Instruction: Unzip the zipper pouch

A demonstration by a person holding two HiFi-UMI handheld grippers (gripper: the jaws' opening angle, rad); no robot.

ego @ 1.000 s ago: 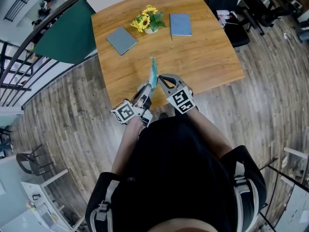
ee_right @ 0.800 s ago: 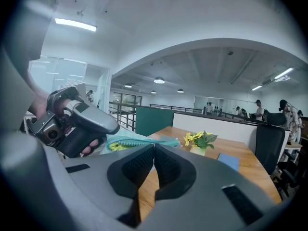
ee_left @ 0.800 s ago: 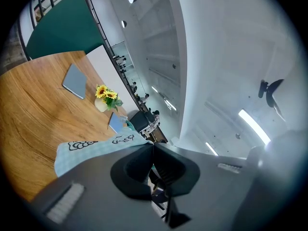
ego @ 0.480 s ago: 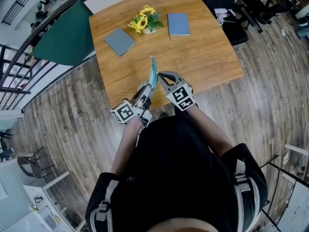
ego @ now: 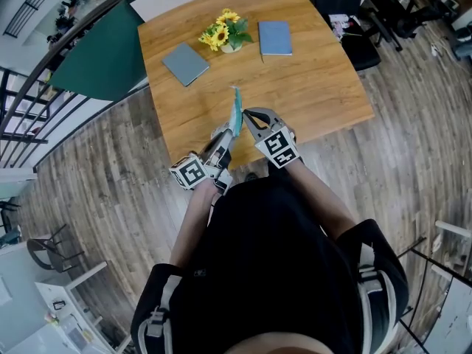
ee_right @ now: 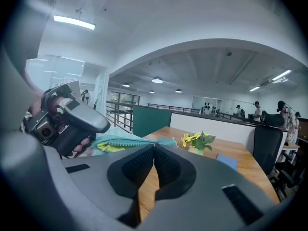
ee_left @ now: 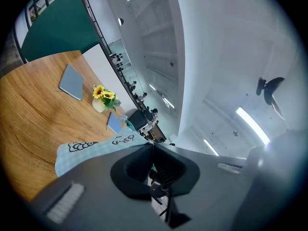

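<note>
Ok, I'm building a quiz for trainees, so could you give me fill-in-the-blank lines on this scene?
The flowers on the table are ___ in colour.
___ notebooks lie on that table.
The left gripper is shut on the ___.
Missing words: yellow; two; pouch.

On my feed the zipper pouch (ee_left: 91, 148) is pale teal in a fine check, printed with black doodle lettering and a cloud outline. It has a darker teal edge and yellow showing inside, over a table (ego: 317, 87) of warm honey-brown wood grain. Further back I see a slate-grey notebook (ego: 185, 63), a bluer notebook (ego: 275, 37), yellow sunflowers (ego: 221, 32) with green leaves in a white pot (ego: 231, 47), a dark green panel (ego: 103, 57) and a floor (ego: 96, 190) of grey-brown planks. The left gripper (ee_left: 153, 146) and right gripper (ee_right: 154, 146) are grey with black ribbed pads (ee_right: 139, 165), each bearing a white cube (ego: 190, 172) with black square markers, and the person's top (ego: 273, 271) is black.
</note>
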